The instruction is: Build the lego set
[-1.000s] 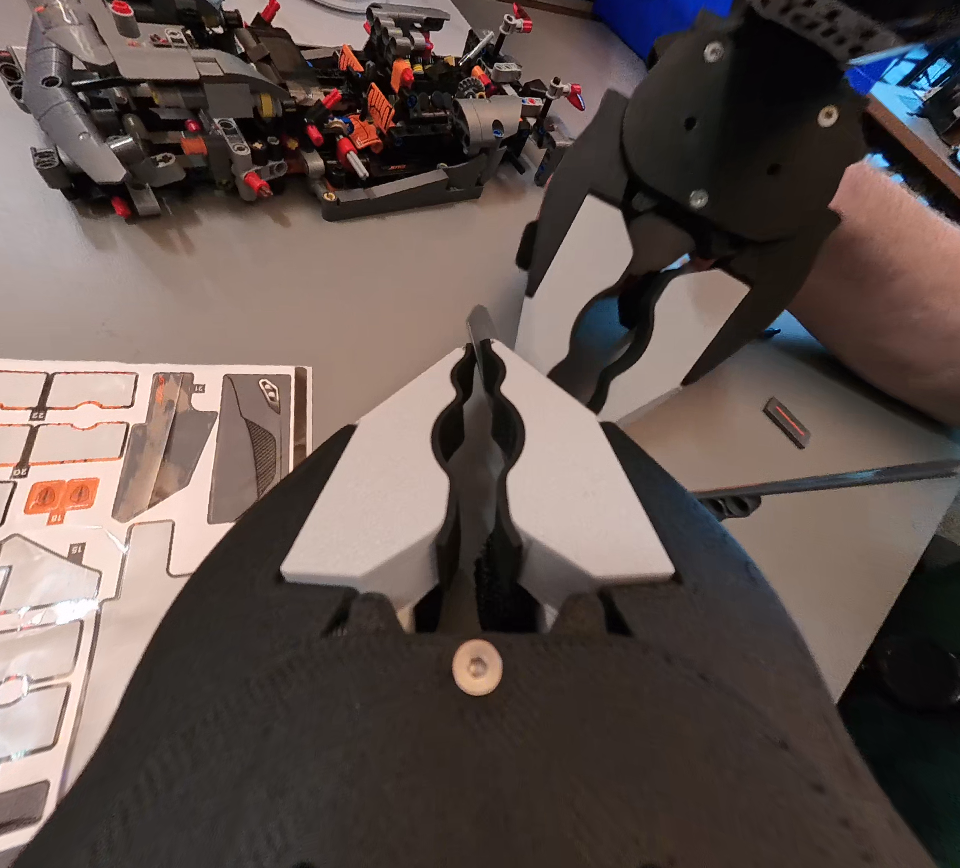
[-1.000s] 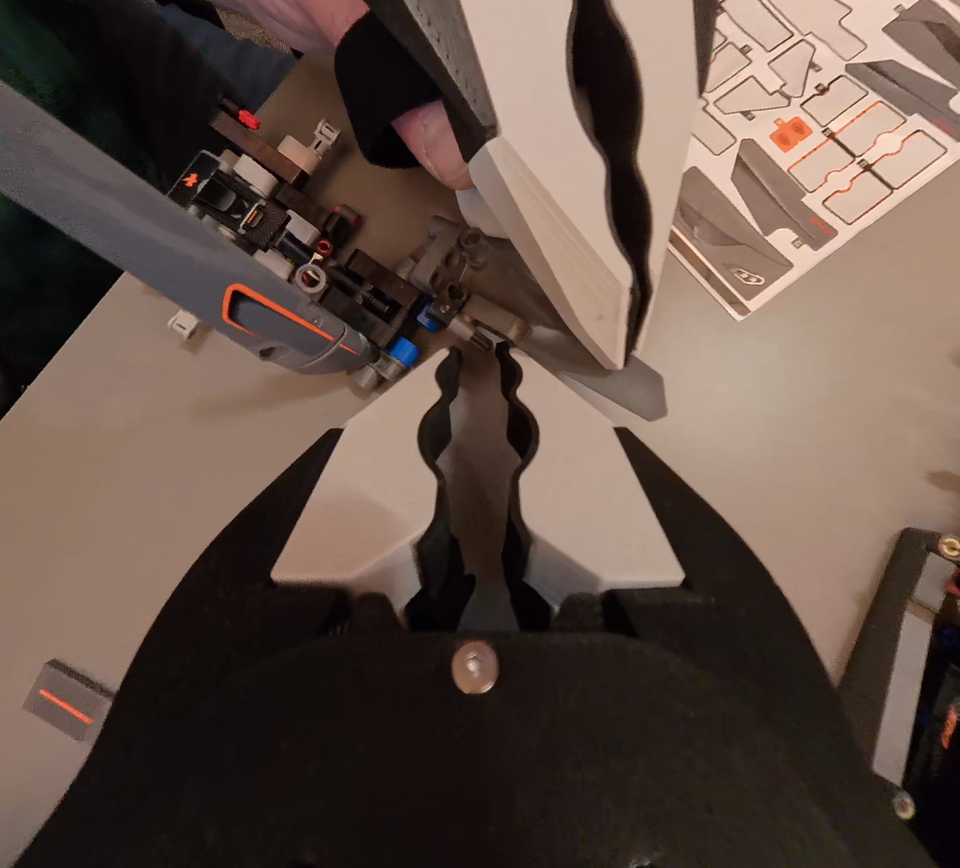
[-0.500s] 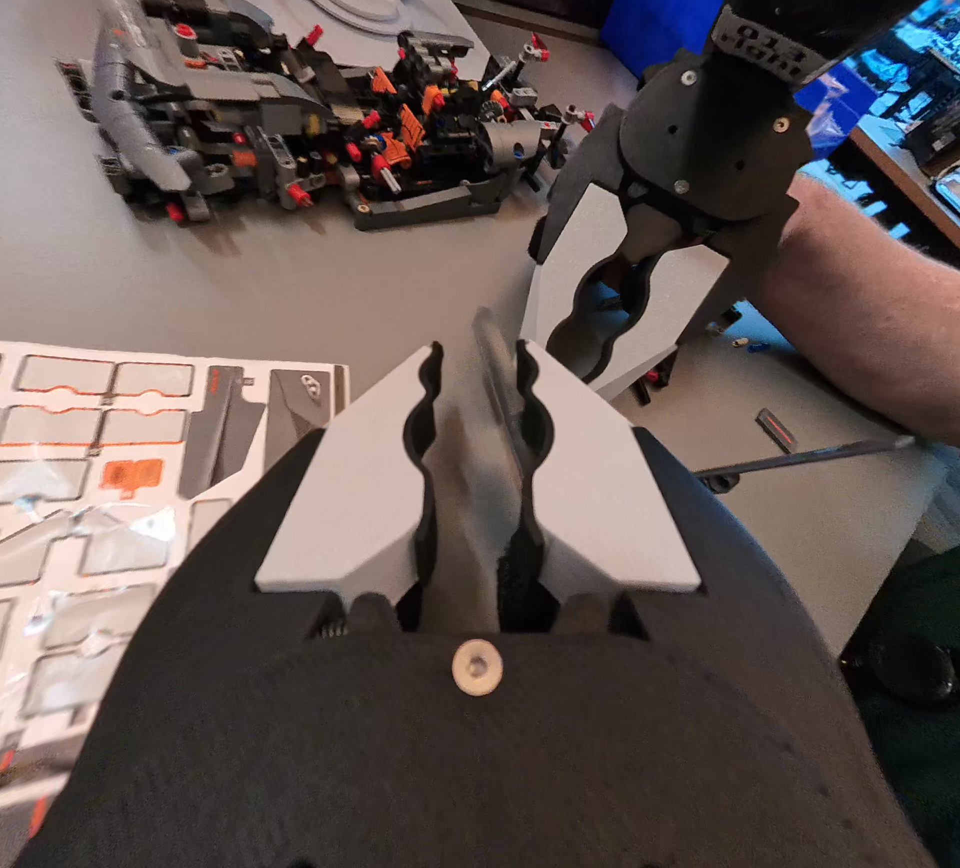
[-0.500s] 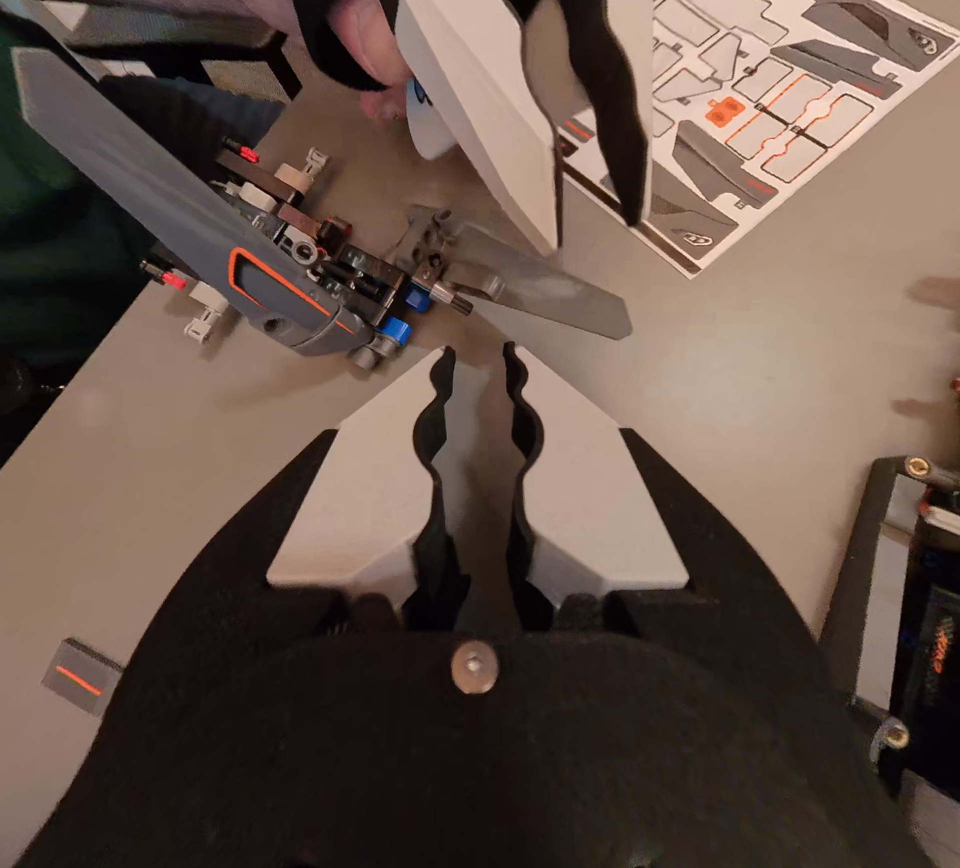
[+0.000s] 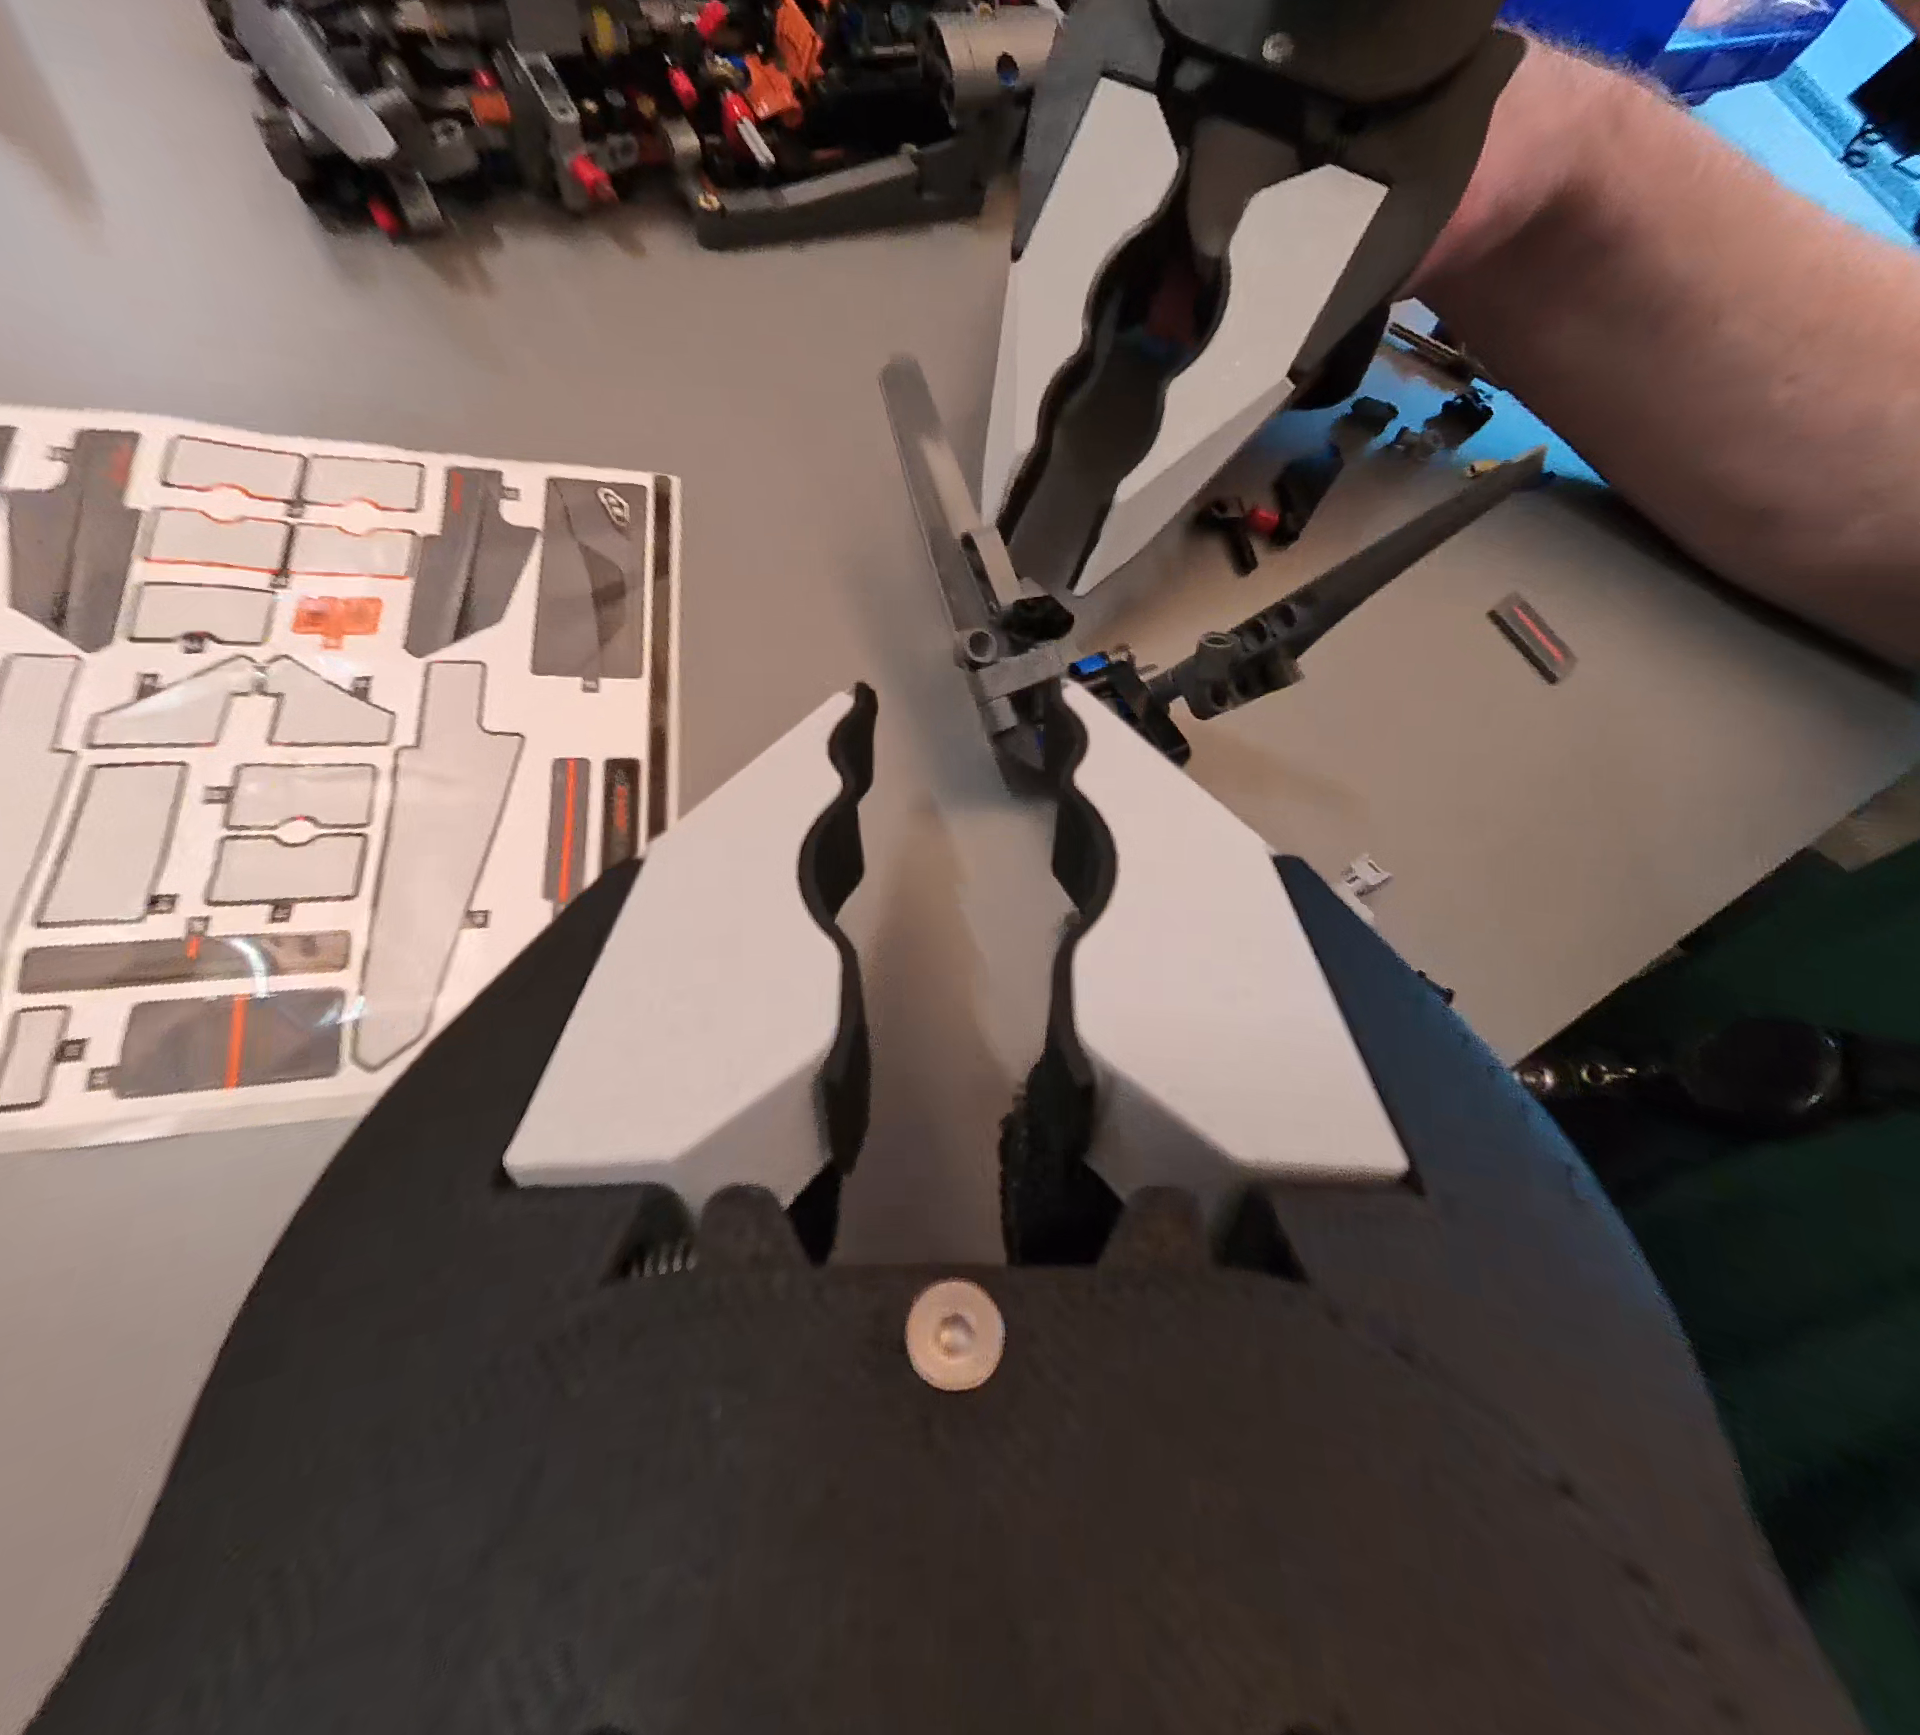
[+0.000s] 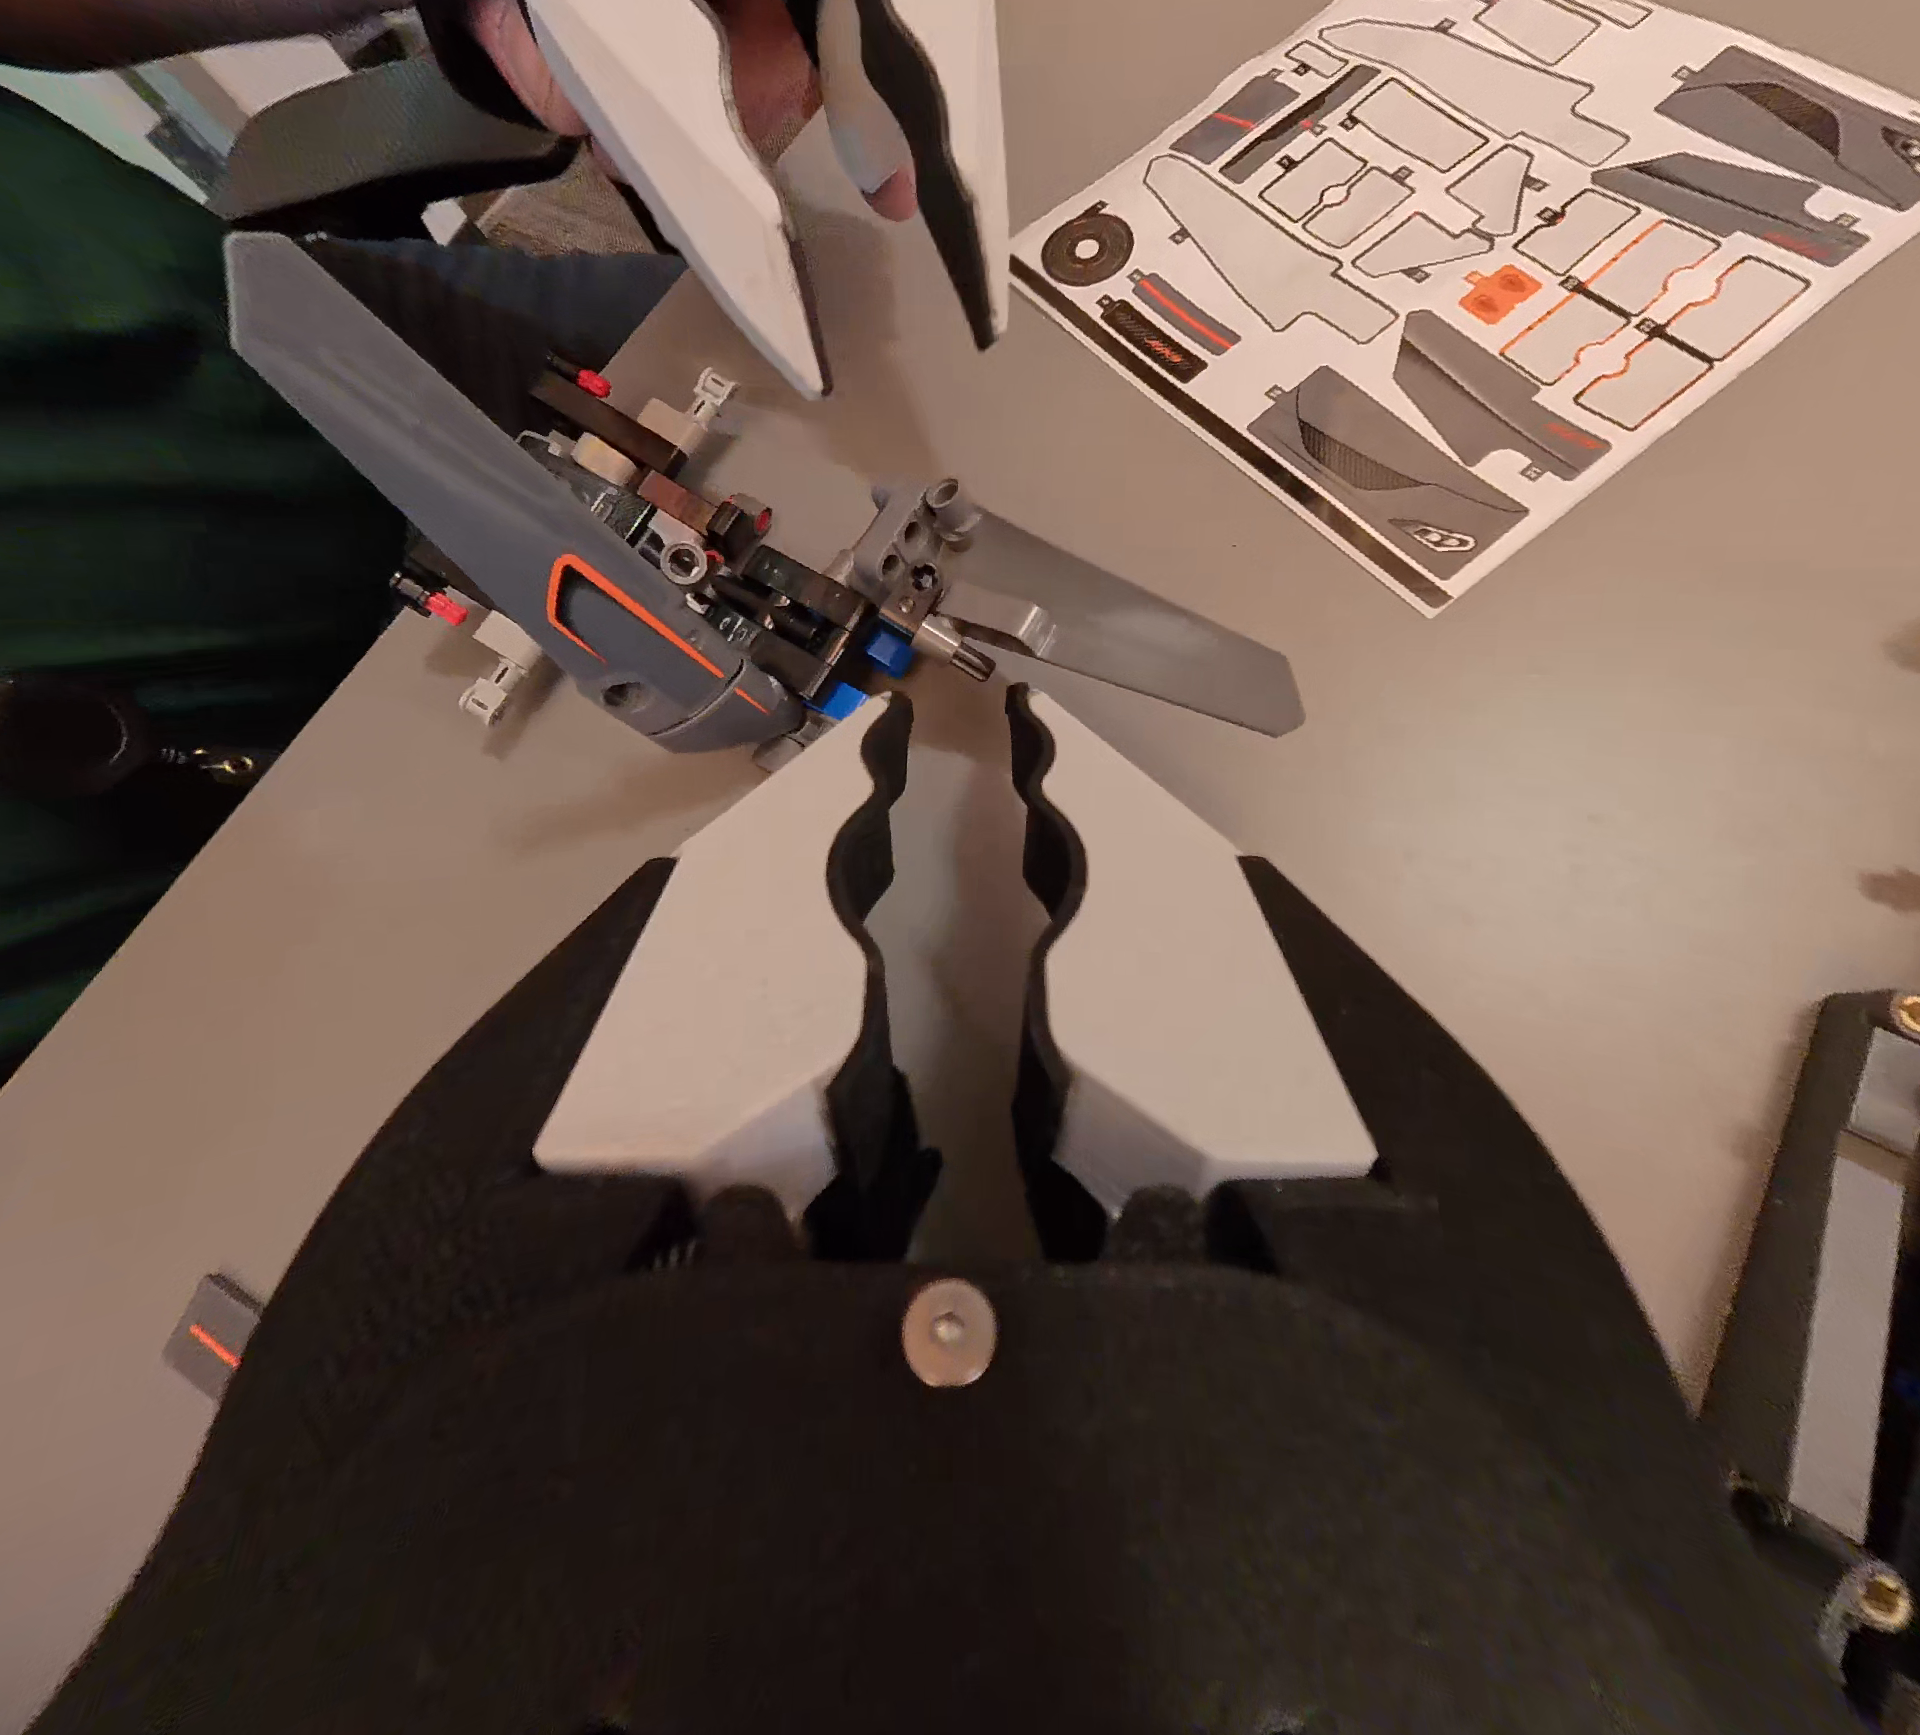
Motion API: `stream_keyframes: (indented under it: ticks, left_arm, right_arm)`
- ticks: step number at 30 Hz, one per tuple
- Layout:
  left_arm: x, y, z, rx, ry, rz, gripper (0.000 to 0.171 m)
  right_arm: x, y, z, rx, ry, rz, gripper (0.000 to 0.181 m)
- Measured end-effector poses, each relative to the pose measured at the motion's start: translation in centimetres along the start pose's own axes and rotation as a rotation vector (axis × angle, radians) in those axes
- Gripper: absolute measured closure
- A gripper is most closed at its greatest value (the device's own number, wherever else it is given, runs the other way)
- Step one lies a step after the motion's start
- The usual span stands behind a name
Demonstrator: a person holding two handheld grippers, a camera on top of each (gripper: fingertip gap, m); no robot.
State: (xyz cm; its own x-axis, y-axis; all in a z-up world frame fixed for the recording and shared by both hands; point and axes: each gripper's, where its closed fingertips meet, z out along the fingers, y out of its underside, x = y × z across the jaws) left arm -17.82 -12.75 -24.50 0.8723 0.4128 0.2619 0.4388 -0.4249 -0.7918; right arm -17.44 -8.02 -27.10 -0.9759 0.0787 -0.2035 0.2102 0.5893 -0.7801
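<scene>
A lego sub-assembly [image 6: 727,605] lies on the grey table near its edge: a dark grey panel with an orange line [image 6: 623,584], joined through black and blue pins to a flat grey blade panel [image 6: 1122,636]. It also shows in the left wrist view [image 5: 1003,646]. My right gripper [image 6: 956,698] is open and empty, its tips just short of the blue pins. My left gripper [image 5: 966,709] is open and empty, its tips just short of the joint. Each gripper shows in the other's view, the left [image 6: 899,355] and the right [image 5: 1060,542], both open above the sub-assembly.
A half-built lego car [image 5: 623,23] stands at the far side. A sticker sheet [image 5: 312,750] lies flat to the left, also in the right wrist view [image 6: 1455,283]. A small dark tile with an orange stripe [image 6: 213,1337] and loose pins [image 5: 1257,522] lie near the table edge [image 5: 1558,958]. Some 6 cm of space lies between my two pairs of fingers.
My left gripper was shut on the grey blade panel; it has opened, let the panel go and drawn back. The sub-assembly now rests on the table. My right gripper has opened wider.
</scene>
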Motion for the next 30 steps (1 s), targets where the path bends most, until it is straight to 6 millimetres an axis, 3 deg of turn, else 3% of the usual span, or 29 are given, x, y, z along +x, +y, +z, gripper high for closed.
stream_keyframes:
  ticks: [13, 30]
  left_arm:
    - [0.9, 0.4, 3.0, -0.033, 0.056, 0.002, 0.157]
    - [0.6, -0.1, 3.1, 0.043, 0.038, -0.06, 0.165]
  right_arm:
    - [-0.1, 0.1, 0.7, 0.002, -0.018, -0.001, 0.168]
    - [0.2, 0.0, 0.3, 0.013, -0.007, 0.005, 0.169]
